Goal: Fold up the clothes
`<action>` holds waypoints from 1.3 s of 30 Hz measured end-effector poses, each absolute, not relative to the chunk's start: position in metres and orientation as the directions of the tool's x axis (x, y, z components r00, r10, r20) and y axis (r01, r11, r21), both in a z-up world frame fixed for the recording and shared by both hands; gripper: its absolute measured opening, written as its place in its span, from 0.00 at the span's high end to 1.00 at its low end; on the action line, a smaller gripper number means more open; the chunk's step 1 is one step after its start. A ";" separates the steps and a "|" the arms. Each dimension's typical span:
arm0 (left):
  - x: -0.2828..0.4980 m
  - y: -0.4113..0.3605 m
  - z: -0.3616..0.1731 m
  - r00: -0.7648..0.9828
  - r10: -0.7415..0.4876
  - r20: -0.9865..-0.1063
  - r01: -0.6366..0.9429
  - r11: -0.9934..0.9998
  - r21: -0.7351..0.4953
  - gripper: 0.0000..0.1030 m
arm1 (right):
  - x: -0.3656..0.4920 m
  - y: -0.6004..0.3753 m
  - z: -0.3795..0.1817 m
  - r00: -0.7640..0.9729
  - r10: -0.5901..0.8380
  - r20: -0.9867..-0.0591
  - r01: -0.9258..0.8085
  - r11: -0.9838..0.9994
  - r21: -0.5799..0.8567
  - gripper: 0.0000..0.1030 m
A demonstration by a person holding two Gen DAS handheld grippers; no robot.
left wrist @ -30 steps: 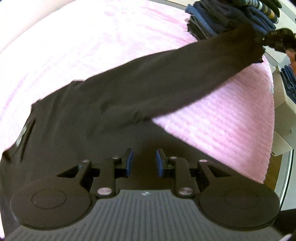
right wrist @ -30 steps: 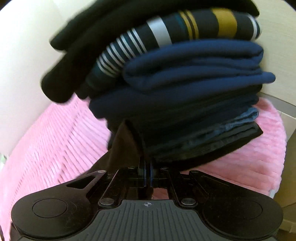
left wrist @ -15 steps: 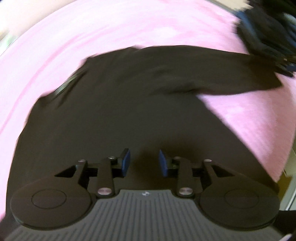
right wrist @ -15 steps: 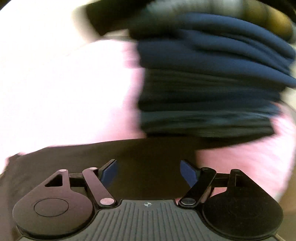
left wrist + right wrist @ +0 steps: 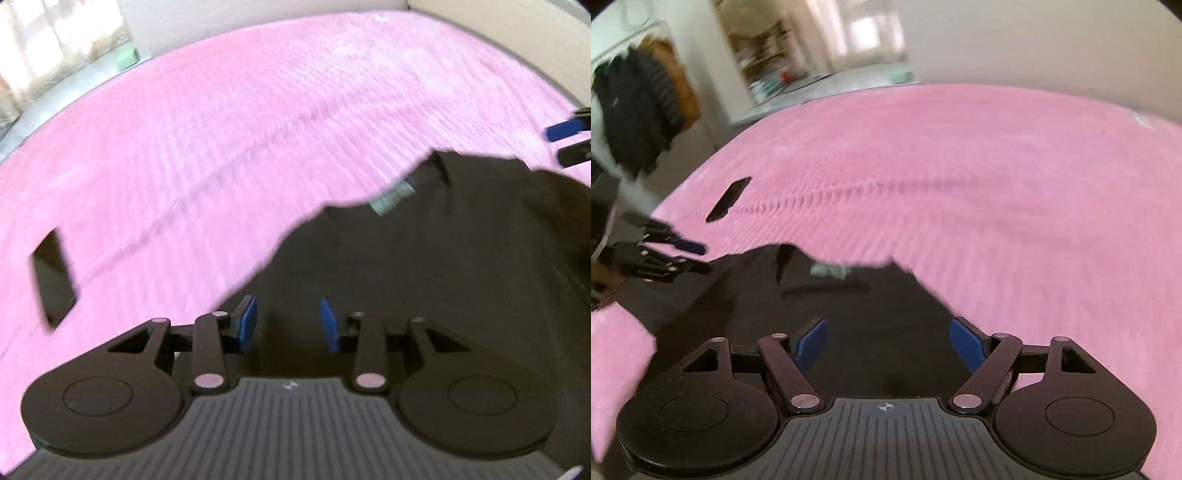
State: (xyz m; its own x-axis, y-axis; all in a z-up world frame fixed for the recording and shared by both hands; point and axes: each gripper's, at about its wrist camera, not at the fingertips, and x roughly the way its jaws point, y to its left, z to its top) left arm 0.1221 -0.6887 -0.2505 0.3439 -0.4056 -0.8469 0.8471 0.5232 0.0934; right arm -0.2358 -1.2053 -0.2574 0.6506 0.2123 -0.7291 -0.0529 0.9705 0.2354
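A black long-sleeved garment [image 5: 443,266] lies flat on the pink ribbed bedspread [image 5: 258,122], its collar and pale neck label [image 5: 393,195] facing away from me. My left gripper [image 5: 288,325] hovers open over its near left part, nothing between the blue pads. In the right wrist view the same garment [image 5: 849,306] spreads below my right gripper [image 5: 890,345], which stands wide open and empty. The left gripper [image 5: 690,254] shows at the left edge of that view, over the garment's side. The right gripper's blue fingertips [image 5: 565,129] peek in at the left wrist view's right edge.
A dark phone [image 5: 53,273] lies on the bedspread to the left, also seen as the phone [image 5: 729,199] in the right wrist view. Dark clothes [image 5: 642,110] hang by a wall at far left. A doorway and shelves [image 5: 812,48] lie beyond the bed.
My right gripper let go of the sleeve, opened wide and swung away from the folded clothes stack toward the collar. The sleeve now lies on the garment. The left gripper turned left.
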 end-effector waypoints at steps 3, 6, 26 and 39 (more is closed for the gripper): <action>0.155 -0.707 -0.279 0.294 -0.445 -0.846 0.866 0.498 0.039 0.68 | -0.191 -1.202 -0.299 0.593 0.203 -0.780 -0.099 0.979 0.179 0.25; 0.175 -0.717 -0.303 0.178 -0.450 -0.875 0.885 0.461 -0.057 0.70 | -0.163 -1.202 -0.334 0.519 0.182 -0.835 -0.107 0.983 0.148 0.30; 0.117 -0.660 -0.281 0.323 -0.487 -0.812 0.784 0.618 -0.059 0.93 | -0.288 -1.128 -0.315 0.697 0.177 -0.694 0.078 0.944 0.319 0.37; -0.074 -0.525 -0.285 0.216 -0.149 -0.965 0.733 0.677 0.060 0.89 | -0.506 -1.095 -0.348 0.399 0.222 -0.890 0.262 0.902 0.342 0.36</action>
